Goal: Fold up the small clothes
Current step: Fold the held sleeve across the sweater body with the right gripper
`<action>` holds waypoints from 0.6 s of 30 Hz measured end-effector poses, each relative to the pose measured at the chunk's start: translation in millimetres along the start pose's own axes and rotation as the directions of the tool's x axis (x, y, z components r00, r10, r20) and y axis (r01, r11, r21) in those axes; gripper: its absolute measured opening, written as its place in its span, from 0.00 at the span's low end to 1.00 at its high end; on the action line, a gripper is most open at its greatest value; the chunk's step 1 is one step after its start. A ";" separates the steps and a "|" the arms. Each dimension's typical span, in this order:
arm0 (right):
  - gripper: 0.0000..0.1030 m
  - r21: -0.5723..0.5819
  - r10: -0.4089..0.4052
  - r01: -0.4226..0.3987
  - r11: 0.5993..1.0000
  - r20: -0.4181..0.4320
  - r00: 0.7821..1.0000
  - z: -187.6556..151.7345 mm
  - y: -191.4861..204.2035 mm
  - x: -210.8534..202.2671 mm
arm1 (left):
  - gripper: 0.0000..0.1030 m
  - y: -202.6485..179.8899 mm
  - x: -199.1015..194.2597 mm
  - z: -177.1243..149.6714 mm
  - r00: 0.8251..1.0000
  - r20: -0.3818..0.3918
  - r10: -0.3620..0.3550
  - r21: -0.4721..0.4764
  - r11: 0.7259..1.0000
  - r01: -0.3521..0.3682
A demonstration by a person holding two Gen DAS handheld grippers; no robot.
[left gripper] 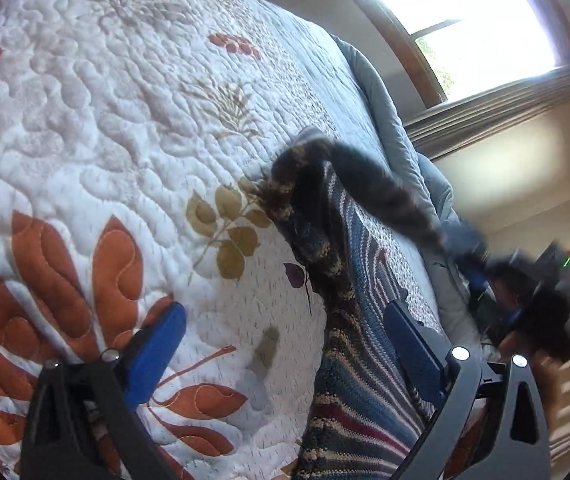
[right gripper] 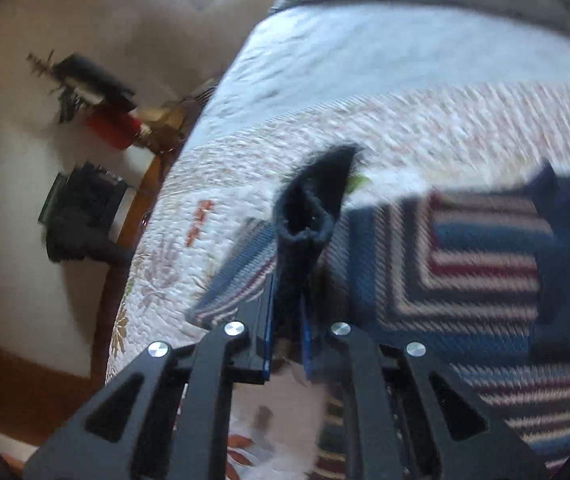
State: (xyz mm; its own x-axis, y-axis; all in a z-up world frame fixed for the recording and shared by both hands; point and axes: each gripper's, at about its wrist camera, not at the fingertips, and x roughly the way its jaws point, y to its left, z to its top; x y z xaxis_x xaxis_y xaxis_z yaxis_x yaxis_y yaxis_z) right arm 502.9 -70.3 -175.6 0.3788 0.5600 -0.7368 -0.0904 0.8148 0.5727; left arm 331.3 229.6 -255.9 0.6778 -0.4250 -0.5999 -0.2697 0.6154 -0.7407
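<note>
Quilted bedspread [left gripper: 105, 140] stretches broad on our left; a striped knit blanket [left gripper: 365, 380] runs along its right edge. Our left gripper [left gripper: 285, 344] gapes empty; our right gripper [right gripper: 287, 328] pinches a dark sock [right gripper: 309, 216] above the blanket.

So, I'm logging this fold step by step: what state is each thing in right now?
left gripper: open, empty, over the quilt.
right gripper: shut on the dark sock.
dark sock: lifted, blurred, cuff end gaping.
striped knit blanket: spread on the bed.
quilt: spread flat on the bed.
</note>
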 end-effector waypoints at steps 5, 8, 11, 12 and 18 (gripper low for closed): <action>0.13 0.144 0.026 -0.023 0.989 -0.025 0.999 -34.3 -74.5 10.1 | 0.96 -15.2 6.6 -7.1 1.000 -0.010 0.018 0.062 0.998 -0.018; 0.41 0.183 0.068 -0.056 0.982 -0.063 0.996 -46.7 -94.8 16.6 | 0.96 -27.2 5.6 -10.3 1.000 0.003 0.004 0.112 0.994 -0.004; 0.54 0.183 0.087 -0.074 0.980 -0.064 0.994 -46.0 -106.1 8.3 | 0.96 -38.6 10.9 -13.2 0.999 -0.010 -0.033 0.140 0.989 0.034; 0.59 0.185 0.100 -0.088 0.979 -0.060 0.993 -43.5 -110.2 4.8 | 0.96 -42.2 13.1 -13.1 0.999 -0.021 -0.050 0.144 0.988 0.052; 0.63 0.304 0.222 -0.187 0.934 -0.082 0.972 -21.0 -148.1 10.0 | 0.96 -59.0 29.5 -12.9 0.987 -0.082 -0.140 0.148 0.977 0.151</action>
State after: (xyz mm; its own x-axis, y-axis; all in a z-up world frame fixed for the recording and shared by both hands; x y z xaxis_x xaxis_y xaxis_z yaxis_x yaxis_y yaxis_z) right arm 500.8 -182.1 -275.3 0.2728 0.7370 -0.6184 0.1249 0.6102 0.7824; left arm 358.5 172.2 -233.8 0.6509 -0.5599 -0.5128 -0.0602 0.6352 -0.7700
